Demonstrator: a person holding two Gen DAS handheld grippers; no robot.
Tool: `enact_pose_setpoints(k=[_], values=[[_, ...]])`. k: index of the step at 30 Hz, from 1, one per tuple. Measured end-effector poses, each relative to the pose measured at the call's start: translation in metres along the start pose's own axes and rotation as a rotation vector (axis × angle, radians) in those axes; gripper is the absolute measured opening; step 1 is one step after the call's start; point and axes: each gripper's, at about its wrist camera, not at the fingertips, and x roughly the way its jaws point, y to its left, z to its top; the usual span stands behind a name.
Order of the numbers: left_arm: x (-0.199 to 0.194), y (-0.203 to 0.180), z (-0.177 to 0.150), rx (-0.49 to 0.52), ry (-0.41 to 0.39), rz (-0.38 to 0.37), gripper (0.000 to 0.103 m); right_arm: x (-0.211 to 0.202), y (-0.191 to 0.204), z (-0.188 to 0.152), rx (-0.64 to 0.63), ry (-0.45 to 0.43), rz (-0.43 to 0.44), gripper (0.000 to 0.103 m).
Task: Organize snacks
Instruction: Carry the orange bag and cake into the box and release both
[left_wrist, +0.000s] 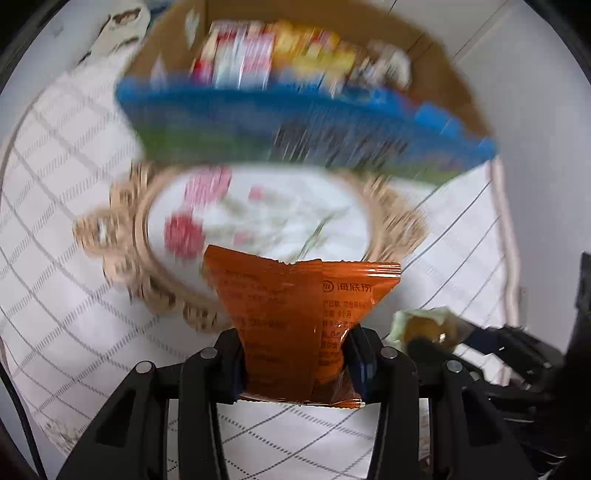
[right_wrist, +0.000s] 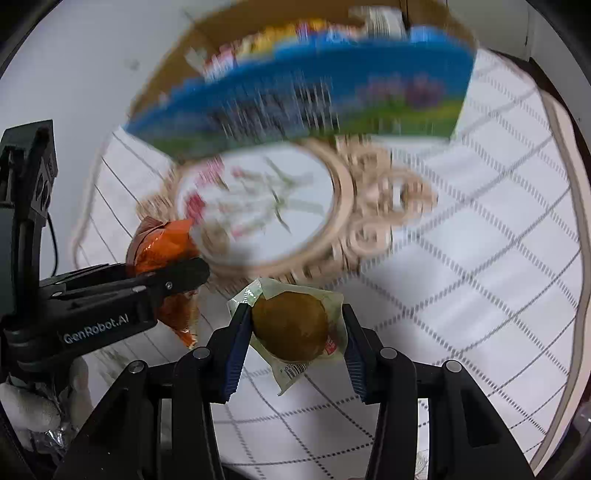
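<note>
1. White grid-patterned tablecloth under a round floral-centred woven mat; blurred beyond, a blue-fronted cardboard box already stocked with colourful snack packets.
2. Left gripper clamped on an orange foil snack packet, held above the cloth.
3. Right gripper closed around a clear-wrapped brown bun, likewise aloft.
4. Probably midway: both still to be boxed.

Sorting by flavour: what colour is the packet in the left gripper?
Orange foil snack packet with dark print, clearest in the left wrist view.

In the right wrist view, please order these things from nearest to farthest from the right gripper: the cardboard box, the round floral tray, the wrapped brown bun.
1. Wrapped brown bun: held between the fingers of the right gripper.
2. Round floral tray: just ahead on the checked tablecloth.
3. Cardboard box: farthest, behind the tray, with blurred snack packets inside.
</note>
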Motion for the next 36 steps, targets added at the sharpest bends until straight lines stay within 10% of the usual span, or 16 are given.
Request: enact_pose_setpoints(k=[6,14,28,32,36], values=[[-0.055,-0.014,0.055,0.040,-0.113,-0.012,0.041,-0.042,0.023,0.044,0.003,-0.129,0.061,0.050],[-0.039,0.011,0.117,0.081,-0.093,0.179,0.041,-0.059,0.032,0.128,-0.039,-0.232,0.018,0.050],[0.049,0.065,0.155,-0.044,0.077,0.238,0.045,0.054,0.006,0.238,-0.011,-0.064,-0.170,0.055],[0.054,0.065,0.159,-0.067,0.058,0.202,0.089,0.075,-0.006,0.246,0.037,-0.017,-0.229,0.097],[0.054,0.058,0.163,-0.058,0.025,0.195,0.096,0.079,-0.010,0.249,0.047,-0.002,-0.263,0.098]])
